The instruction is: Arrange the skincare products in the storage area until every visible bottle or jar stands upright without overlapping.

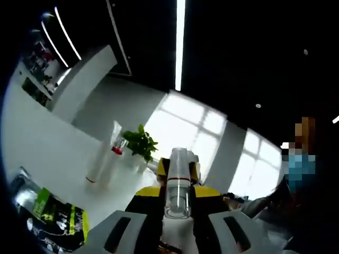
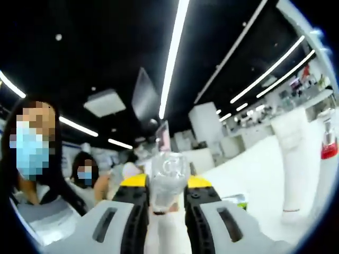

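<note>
Both grippers, left [image 1: 177,225] and right [image 2: 164,222], I see clamped on one clear plastic bottle [image 1: 178,182] raised above the white table [image 1: 47,148]; left gripper view adds a leafy green plant [image 1: 140,142] beside white tubes [image 1: 106,156].

in the left gripper view a clear bottle [image 1: 177,182] stands between the jaws of the left gripper [image 1: 177,233], cap end away from the camera. to its left two tubes [image 1: 106,159] stand upright on the white table [image 1: 47,153], touching, with a potted plant [image 1: 140,144] just behind them. a printed pouch [image 1: 58,217] lies nearer the camera, at lower left.

in the right gripper view a clear bottle [image 2: 165,182] sits between the jaws of the right gripper [image 2: 165,227]. a tube [image 2: 294,164] stands upright at right, a second one [image 2: 328,153] just beside it.
</note>
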Tool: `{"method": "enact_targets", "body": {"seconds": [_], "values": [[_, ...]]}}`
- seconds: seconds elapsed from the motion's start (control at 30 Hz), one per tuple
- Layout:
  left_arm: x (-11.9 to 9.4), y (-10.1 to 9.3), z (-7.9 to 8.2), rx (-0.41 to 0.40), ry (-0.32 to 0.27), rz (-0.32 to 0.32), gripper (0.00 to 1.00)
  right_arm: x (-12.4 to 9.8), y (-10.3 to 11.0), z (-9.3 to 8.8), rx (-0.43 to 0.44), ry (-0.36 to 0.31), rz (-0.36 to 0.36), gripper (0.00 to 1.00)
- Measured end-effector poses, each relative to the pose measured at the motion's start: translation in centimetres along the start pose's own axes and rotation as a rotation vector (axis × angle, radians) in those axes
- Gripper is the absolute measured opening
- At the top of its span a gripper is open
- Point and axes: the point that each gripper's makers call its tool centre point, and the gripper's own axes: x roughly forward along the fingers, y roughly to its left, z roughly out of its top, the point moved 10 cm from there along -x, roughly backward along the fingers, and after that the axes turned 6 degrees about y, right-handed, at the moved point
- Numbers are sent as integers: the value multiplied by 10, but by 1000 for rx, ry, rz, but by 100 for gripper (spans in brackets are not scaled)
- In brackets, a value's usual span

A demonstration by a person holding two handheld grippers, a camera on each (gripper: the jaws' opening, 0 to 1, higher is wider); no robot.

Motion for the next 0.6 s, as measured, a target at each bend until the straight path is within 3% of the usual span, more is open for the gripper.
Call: {"method": "enact_targets", "body": {"seconds": [0.13, 0.33, 0.4, 0.5, 0.53, 0.6], "values": [[-3, 1, 2, 5, -29, 7, 19, 1, -2, -3, 47, 20, 6, 22], [0, 9, 2, 11, -98, -2, 20, 2, -4, -2, 103, -35, -25, 21], [-1, 13, 3, 33, -123, 21, 30, 0, -6, 0, 123, -74, -39, 20], [3, 16, 1, -6, -137, 37, 58, -3, -8, 3, 150, -127, -54, 20], [5, 17, 0, -36, -141, 23, 61, -4, -9, 4, 161, -155, -60, 20], [8, 18, -3, -54, -133, 0, 57, -4, -9, 5, 191, -183, -41, 20]]}}
